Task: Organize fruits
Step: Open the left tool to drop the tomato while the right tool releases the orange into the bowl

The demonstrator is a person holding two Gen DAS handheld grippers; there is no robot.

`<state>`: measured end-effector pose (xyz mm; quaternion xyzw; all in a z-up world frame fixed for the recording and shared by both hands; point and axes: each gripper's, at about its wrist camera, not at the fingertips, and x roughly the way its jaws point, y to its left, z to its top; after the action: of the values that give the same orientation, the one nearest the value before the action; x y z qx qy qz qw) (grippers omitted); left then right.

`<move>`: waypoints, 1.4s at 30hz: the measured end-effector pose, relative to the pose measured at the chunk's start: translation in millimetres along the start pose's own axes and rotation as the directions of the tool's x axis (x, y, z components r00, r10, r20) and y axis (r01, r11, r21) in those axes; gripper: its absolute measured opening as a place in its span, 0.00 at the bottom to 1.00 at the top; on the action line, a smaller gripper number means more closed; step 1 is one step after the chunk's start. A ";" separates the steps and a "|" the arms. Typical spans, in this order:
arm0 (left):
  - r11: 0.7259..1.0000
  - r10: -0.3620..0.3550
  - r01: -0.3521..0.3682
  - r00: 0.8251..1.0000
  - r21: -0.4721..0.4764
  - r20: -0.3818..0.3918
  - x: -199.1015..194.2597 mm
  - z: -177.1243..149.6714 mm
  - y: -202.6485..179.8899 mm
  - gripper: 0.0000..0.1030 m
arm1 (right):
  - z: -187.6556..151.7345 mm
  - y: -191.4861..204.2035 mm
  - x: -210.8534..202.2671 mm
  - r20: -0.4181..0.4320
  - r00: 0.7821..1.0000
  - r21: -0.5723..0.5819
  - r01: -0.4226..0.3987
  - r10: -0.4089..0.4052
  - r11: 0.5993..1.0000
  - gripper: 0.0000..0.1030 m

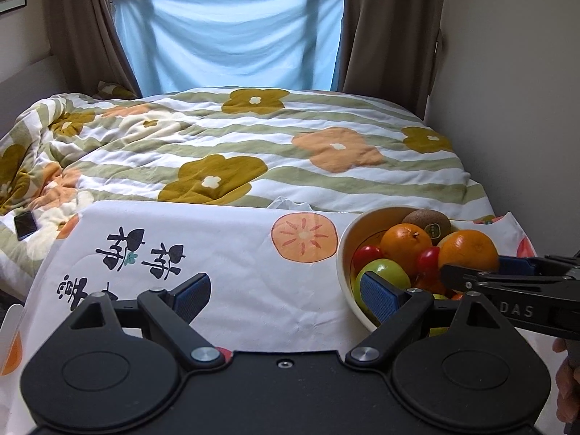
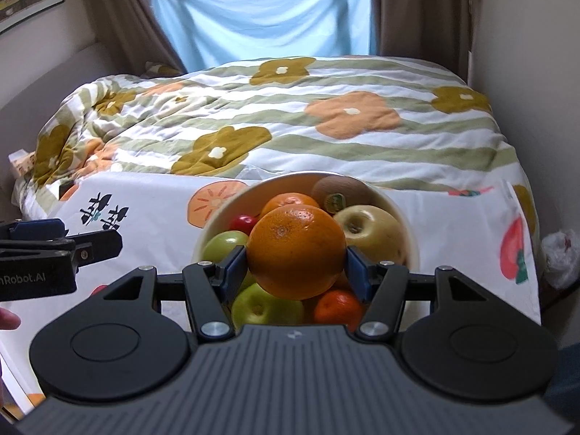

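Observation:
A cream bowl (image 2: pixel 411 232) full of fruit stands on the white printed cloth (image 2: pixel 163 195). My right gripper (image 2: pixel 296 258) is shut on a large orange (image 2: pixel 295 250), one blue pad on each side, over the pile. Under and around it lie green apples (image 2: pixel 264 308), a yellow apple (image 2: pixel 373 232), a mandarin (image 2: pixel 339 306), a kiwi (image 2: pixel 340 188) and a red tomato (image 2: pixel 244 223). My left gripper (image 1: pixel 284 286) is open and holds nothing, over the cloth just left of the bowl (image 1: pixel 342 250); its right finger overlaps the rim. The right gripper (image 1: pixel 482 270) enters there holding the orange (image 1: pixel 467 250).
Behind the cloth-covered surface lies a bed with a striped floral duvet (image 1: pixel 272 137). A phone (image 1: pixel 25 225) rests on it at the left. A wall runs close along the right. A plastic bag (image 2: pixel 560 253) sits low on the right. A hand (image 1: pixel 567 380) shows at the right edge.

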<state>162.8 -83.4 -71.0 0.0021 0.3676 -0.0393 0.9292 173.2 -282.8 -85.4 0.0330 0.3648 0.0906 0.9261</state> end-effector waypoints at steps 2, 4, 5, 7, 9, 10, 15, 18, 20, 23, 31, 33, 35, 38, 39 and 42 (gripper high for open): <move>1.000 0.002 -0.002 1.000 -0.003 -0.001 -1.3 -1.6 0.9 0.90 | -0.6 6.8 1.8 0.000 1.000 -0.018 -0.008 0.008 1.000 0.71; 1.000 0.005 -0.005 1.000 -0.004 -0.002 -1.4 -3.2 0.8 0.90 | -1.9 11.4 4.5 0.002 1.000 -0.031 -0.012 0.012 0.999 0.72; 1.000 0.006 -0.006 1.000 -0.006 -0.004 -1.4 -3.9 1.4 0.90 | -2.8 13.3 6.3 0.001 1.000 -0.038 -0.010 0.010 0.999 0.72; 1.000 0.006 -0.006 1.000 -0.008 -0.007 -1.6 -5.8 2.5 0.90 | -5.4 17.6 10.9 -0.012 1.000 -0.058 0.000 0.000 0.998 0.74; 1.000 0.008 -0.008 1.000 -0.011 -0.011 -1.3 -7.4 3.3 0.90 | -7.9 22.3 12.4 -0.009 1.000 -0.082 0.022 -0.022 0.996 0.83; 1.000 0.008 -0.008 1.000 -0.013 -0.013 -1.3 -8.1 4.1 0.90 | -9.2 24.1 12.3 -0.004 1.000 -0.093 0.028 -0.029 0.995 0.84; 1.000 0.012 -0.013 1.000 -0.018 -0.016 -2.3 -10.0 5.9 0.90 | -11.4 25.9 10.5 0.001 1.000 -0.098 0.029 -0.029 0.995 0.93; 1.000 0.015 -0.015 1.000 -0.020 -0.013 -3.6 -10.1 6.8 0.90 | -12.3 25.4 10.7 -0.002 1.000 -0.095 0.027 -0.028 0.995 0.93; 1.000 0.018 -0.018 1.000 -0.021 -0.010 -5.5 -10.2 7.4 0.90 | -12.0 26.2 10.9 -0.004 1.000 -0.097 0.028 -0.029 0.995 0.93; 1.000 0.020 -0.020 1.000 -0.022 -0.009 -7.8 -10.5 7.5 0.90 | -11.8 28.7 9.0 -0.001 1.000 -0.103 0.025 -0.025 0.994 0.93; 0.999 0.036 -0.036 0.999 -0.029 0.016 -20.2 -10.2 5.9 0.90 | -11.1 27.4 -5.0 0.014 1.000 -0.098 0.010 -0.008 0.995 0.93; 0.998 0.048 -0.047 0.998 -0.036 0.033 -29.0 -9.4 5.8 0.90 | -9.1 25.8 -13.4 0.024 1.000 -0.091 0.000 0.002 0.996 0.93; 0.997 0.059 -0.057 0.997 -0.044 0.052 -40.0 -8.0 6.1 0.90 | -5.5 24.9 -24.0 0.036 0.999 -0.089 -0.009 0.012 0.996 0.93; 0.997 0.070 -0.066 0.993 -0.048 0.092 -62.4 -5.3 6.3 0.90 | 1.4 25.0 -44.5 0.056 0.998 -0.087 -0.011 0.015 0.996 0.93; 0.997 0.072 -0.067 0.992 -0.047 0.105 -70.2 -4.2 6.6 0.90 | 3.9 25.5 -52.6 0.065 0.998 -0.085 -0.010 0.015 0.996 0.93; 0.997 0.074 -0.069 0.986 -0.038 0.148 -95.5 -0.8 8.6 0.90 | 9.8 27.1 -77.9 0.083 0.997 -0.070 0.004 0.002 0.998 0.93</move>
<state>93.4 -67.9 -6.6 -0.0026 0.2975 0.0001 0.9547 120.1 -271.1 -22.6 0.0038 0.3227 0.1013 0.9410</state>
